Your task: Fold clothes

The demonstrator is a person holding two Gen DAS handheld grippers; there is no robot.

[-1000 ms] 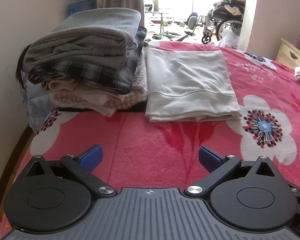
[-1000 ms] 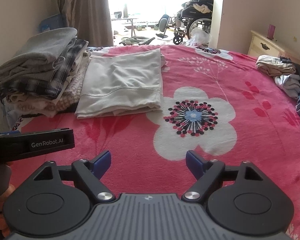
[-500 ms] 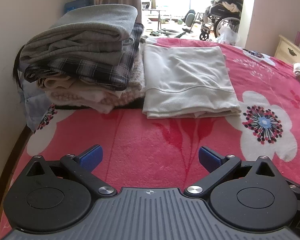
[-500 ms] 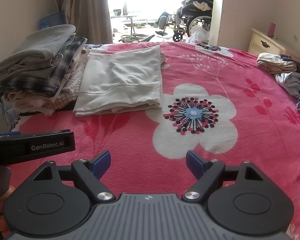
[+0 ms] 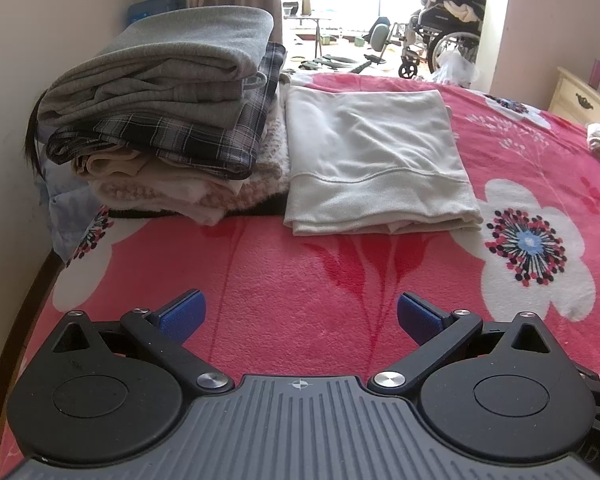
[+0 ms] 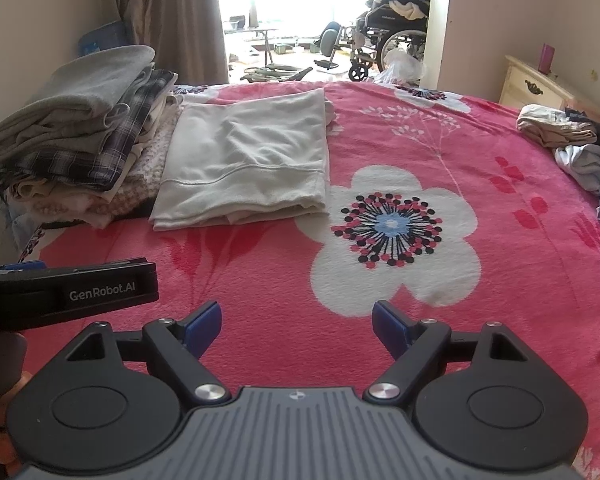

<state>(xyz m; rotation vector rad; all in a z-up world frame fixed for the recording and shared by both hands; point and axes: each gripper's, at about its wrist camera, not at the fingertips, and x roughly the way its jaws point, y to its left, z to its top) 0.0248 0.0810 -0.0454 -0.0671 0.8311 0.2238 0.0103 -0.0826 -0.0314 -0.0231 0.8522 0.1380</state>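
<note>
A folded cream garment (image 5: pixel 374 164) (image 6: pixel 246 166) lies flat on the pink flowered blanket (image 5: pixel 300 280) (image 6: pixel 460 288). To its left rises a stack of folded clothes (image 5: pixel 168 120) (image 6: pixel 80 136), grey on top, plaid under it. My left gripper (image 5: pixel 300 318) is open over bare blanket, well short of the garment. My right gripper (image 6: pixel 296 326) is open too, with nothing between its blue pads. The left gripper's body (image 6: pixel 68 294) shows at the left of the right wrist view. Unfolded clothes (image 6: pixel 572 140) are heaped at the blanket's far right.
A wall runs close along the left, behind the stack. A cream nightstand (image 6: pixel 536 86) stands at the far right. Beyond the bed, a bright doorway shows a wheelchair (image 6: pixel 392 36) and floor clutter. A curtain (image 6: pixel 180 20) hangs at the back left.
Both views have shifted only slightly; the clothes sit a touch lower and nearer in frame. Both grippers remain open and nothing has been picked up.
</note>
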